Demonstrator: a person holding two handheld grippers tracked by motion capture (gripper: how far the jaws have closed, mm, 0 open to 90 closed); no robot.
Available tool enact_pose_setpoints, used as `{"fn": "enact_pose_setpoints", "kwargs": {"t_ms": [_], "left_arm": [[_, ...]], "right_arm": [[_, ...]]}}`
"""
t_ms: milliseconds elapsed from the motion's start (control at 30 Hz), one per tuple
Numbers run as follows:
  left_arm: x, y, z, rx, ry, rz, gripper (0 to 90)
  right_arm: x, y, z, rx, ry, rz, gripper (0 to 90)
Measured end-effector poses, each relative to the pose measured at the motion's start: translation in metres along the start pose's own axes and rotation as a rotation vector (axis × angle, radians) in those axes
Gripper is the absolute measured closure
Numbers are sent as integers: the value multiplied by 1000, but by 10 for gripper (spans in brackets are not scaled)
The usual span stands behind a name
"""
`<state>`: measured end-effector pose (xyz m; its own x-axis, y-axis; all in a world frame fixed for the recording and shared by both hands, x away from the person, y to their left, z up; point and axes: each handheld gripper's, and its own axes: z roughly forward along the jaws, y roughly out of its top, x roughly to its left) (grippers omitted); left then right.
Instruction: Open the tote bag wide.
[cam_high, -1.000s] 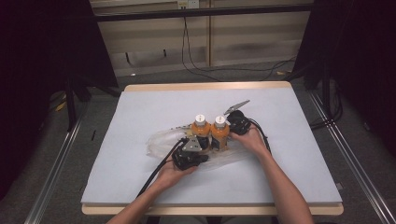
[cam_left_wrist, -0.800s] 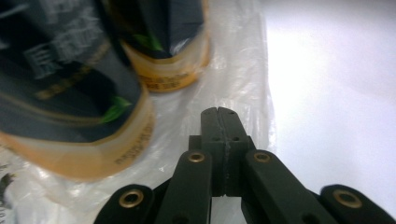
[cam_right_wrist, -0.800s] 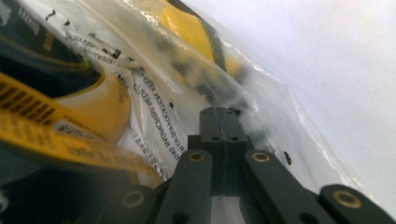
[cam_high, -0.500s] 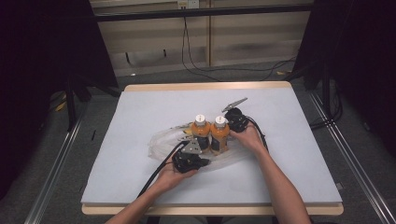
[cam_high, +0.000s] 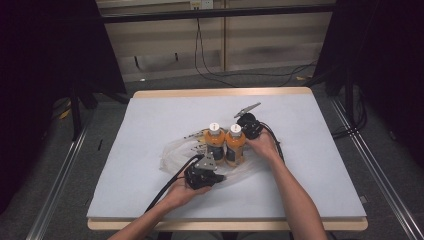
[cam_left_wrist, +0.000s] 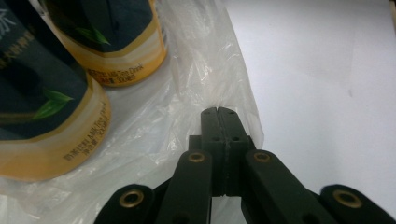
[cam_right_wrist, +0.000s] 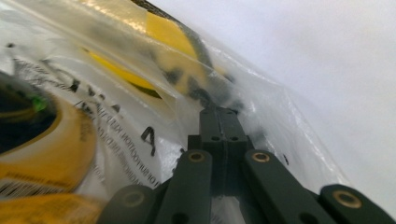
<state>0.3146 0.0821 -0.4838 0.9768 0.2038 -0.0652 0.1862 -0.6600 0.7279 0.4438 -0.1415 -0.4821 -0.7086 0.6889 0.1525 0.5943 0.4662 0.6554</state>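
Nothing has shifted: both the left gripper (cam_left_wrist: 218, 110) and right gripper (cam_right_wrist: 218, 111) stay clamped on the plastic bag (cam_high: 175, 150).

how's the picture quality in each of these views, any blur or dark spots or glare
High view: the table is evenly lit, both sides of the room fall into black, and the two bottles are sharp. Left gripper view: bottle labels are readable, the bag shows faint sheen, the table is washed out. Right gripper view: the bag and its print are blurred, the shut tongs crisper.
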Motion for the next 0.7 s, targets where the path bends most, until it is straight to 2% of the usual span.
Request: {"fn": "enact_pose_setpoints", "kwargs": {"t_ms": [33, 100, 133, 167, 267, 333, 400, 433, 467, 567, 633, 667, 700], "left_arm": [[-1, -1, 0, -9, -5, -7, 900], [-1, 0, 0, -1, -1, -2, 900], [-2, 0, -1, 3, -3, -4, 900], [-3, -2, 1, -19, -11, -11, 900], [-5, -1, -1, -4, -18, 7, 900], [-7, 0, -2, 14, -15, 8, 900], [-8, -1, -1, -3, -25, 10, 900], [-9, 0, -2, 15, -22, 22, 900], [-10, 0, -1, 3, -28, 18, 900], [-13, 0, -1, 6, -37, 34, 900], [-13, -1, -2, 4, -50, 31, 900], [-12, 0, -3, 18, -52, 32, 900], [-12, -1, -1, -1, -62, 23, 900]], "right_arm": [[0, 3, 1, 7, -17, -22, 900], [2, 8, 3, 28, -41, -35, 900], [2, 8, 4, 27, -45, -33, 900], [1, 8, 5, 19, -38, -20, 900], [-3, 7, 6, -1, -27, 11, 900], [-2, 8, 7, -4, -34, 17, 900], [-1, 9, 8, -5, -45, 20, 900], [-2, 9, 8, -10, -47, 17, 900], [-2, 9, 8, -8, -51, 21, 900], [-3, 11, 11, -19, -63, 24, 900], [-3, 13, 12, -18, -73, 36, 900], [-4, 15, 14, -16, -75, 36, 900], [-4, 17, 14, 0, -83, 27, 900]]}}
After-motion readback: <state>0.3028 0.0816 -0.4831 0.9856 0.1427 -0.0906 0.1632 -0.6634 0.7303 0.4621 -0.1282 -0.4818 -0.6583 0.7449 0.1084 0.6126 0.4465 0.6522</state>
